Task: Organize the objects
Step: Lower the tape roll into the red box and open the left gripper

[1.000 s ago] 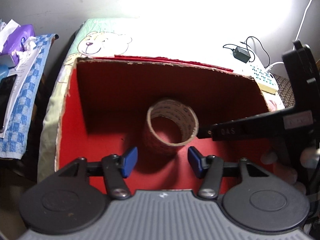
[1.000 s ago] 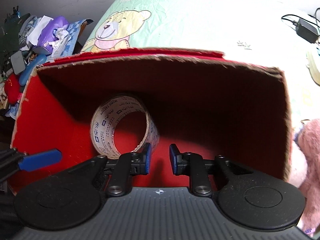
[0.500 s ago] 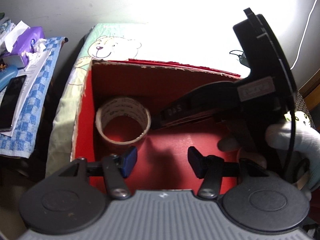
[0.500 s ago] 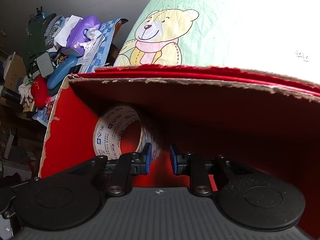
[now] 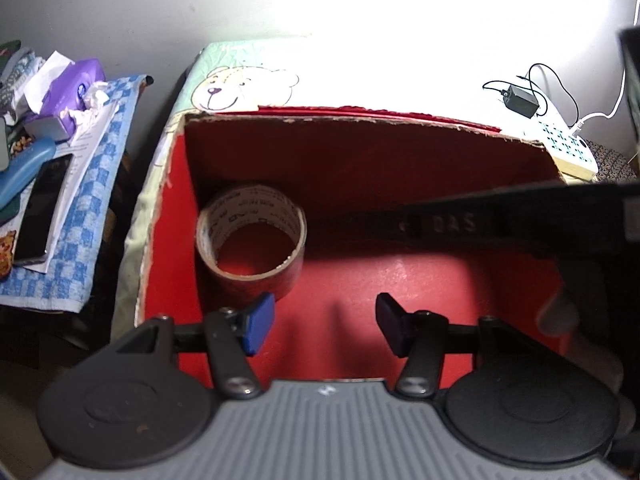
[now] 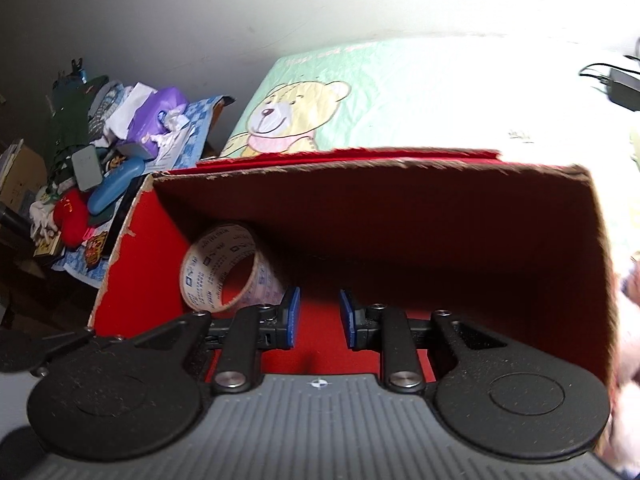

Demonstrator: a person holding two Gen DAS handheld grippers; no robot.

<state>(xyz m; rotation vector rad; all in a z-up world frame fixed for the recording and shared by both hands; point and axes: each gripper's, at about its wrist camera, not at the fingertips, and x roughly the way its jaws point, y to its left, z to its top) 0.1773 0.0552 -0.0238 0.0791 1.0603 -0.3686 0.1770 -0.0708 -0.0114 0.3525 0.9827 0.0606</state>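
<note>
A roll of printed packing tape (image 5: 250,236) lies in the back left corner of a red cardboard box (image 5: 360,148) and leans on the left wall. My left gripper (image 5: 326,322) hangs open over the box floor, just right of the roll, with nothing between its fingers. My right gripper reaches in from the right as a dark finger (image 5: 480,224) that points toward the roll. In the right wrist view the tape roll (image 6: 224,272) sits just left of my right gripper (image 6: 318,318). Its jaws are opening, and only the red floor shows in their narrow gap.
The red box (image 6: 360,168) rests on a bed cover printed with a bear (image 6: 292,120). A side table (image 5: 80,216) on the left holds tissues (image 5: 72,96), a phone and papers. A charger (image 5: 520,100) and power strip (image 5: 564,148) lie at the back right. Something pink and plush (image 6: 628,360) is beside the box's right wall.
The tape roll went from the middle of the box to its back left corner. The right gripper then drew back to the right, and its pads have parted a little.
</note>
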